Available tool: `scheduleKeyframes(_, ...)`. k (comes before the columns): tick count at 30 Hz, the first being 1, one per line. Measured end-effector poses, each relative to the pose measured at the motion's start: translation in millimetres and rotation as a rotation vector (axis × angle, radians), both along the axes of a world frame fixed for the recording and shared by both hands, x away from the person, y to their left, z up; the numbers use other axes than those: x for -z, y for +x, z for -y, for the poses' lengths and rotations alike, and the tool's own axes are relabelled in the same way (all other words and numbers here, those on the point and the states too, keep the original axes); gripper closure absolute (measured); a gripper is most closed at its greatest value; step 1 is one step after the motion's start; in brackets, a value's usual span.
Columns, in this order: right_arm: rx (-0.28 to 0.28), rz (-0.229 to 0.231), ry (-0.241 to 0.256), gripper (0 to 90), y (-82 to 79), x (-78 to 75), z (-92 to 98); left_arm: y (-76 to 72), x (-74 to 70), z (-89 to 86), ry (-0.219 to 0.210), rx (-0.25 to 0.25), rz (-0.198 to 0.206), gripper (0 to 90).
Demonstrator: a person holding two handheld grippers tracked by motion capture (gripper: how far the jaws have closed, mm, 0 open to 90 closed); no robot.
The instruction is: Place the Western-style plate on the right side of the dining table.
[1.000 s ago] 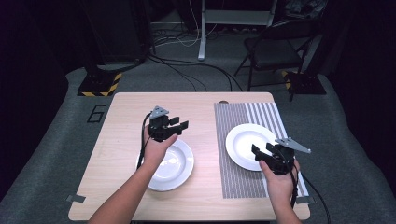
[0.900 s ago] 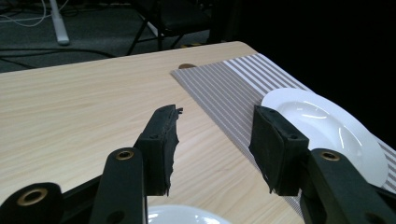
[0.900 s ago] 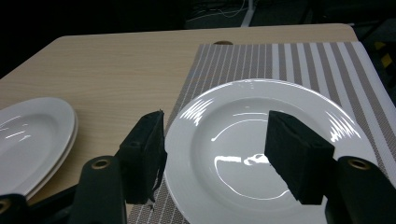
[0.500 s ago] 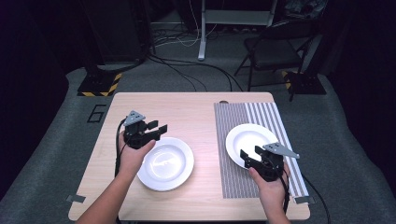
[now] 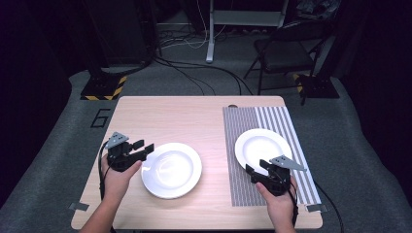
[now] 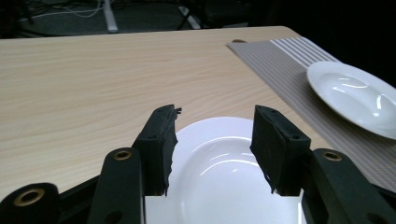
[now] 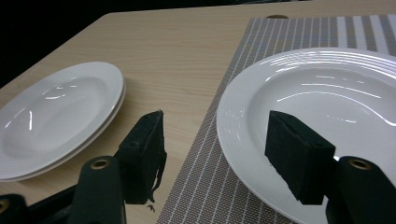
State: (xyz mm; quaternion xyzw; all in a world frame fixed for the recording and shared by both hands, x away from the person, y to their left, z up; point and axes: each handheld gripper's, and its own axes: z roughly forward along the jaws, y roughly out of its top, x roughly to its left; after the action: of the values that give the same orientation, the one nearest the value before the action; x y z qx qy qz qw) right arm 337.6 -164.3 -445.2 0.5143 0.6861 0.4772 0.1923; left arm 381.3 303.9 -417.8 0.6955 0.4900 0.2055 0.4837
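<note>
Wood table (image 5: 194,116), pale top, w/ a grey striped placemat (image 5: 245,126) on its right side. White plate (image 5: 171,170) sits on bare wood, left of centre; in the right gripper view (image 7: 60,116) its edge looks doubled, maybe two stacked, can't tell for sure. 2nd white plate (image 5: 262,145) lies on the placemat, near its front half.

Left gripper (image 5: 144,148) is at the left rim of the left plate, held by the person's left hand (image 5: 116,177). Jaws apart, wide gap; in the left gripper view the plate (image 6: 224,172) shows between and below them, nothing clamped. Whether a jaw touches the rim: can't tell.

Right gripper (image 5: 256,170) is at the near edge of the plate on the mat, right hand (image 5: 277,199) behind it. Jaws also apart; right gripper view has one jaw over the mat (image 7: 205,186), the other over the plate (image 7: 317,93), rim between them, not pinched.

Floor beyond: grey carpet, cables, a black chair (image 5: 282,48).
</note>
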Motion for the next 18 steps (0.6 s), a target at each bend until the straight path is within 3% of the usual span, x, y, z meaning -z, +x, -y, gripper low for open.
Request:
scheduleKeyframes(5,-0.015,0.022,-0.012,36.1,-0.8,8.8,2.8,-7.1,13.5,-16.3,0.017,-0.030,-0.026,46.0)
scheduleKeyframes(11,-0.056,0.007,-0.021,35.8,0.8,20.8,-0.3,-11.6,31.6,-29.4,0.036,-0.065,-0.028,45.0)
scheduleKeyframes(18,-0.125,0.017,-0.050,36.7,1.9,30.2,-3.9,-15.5,53.3,-41.7,0.017,-0.088,-0.046,45.0)
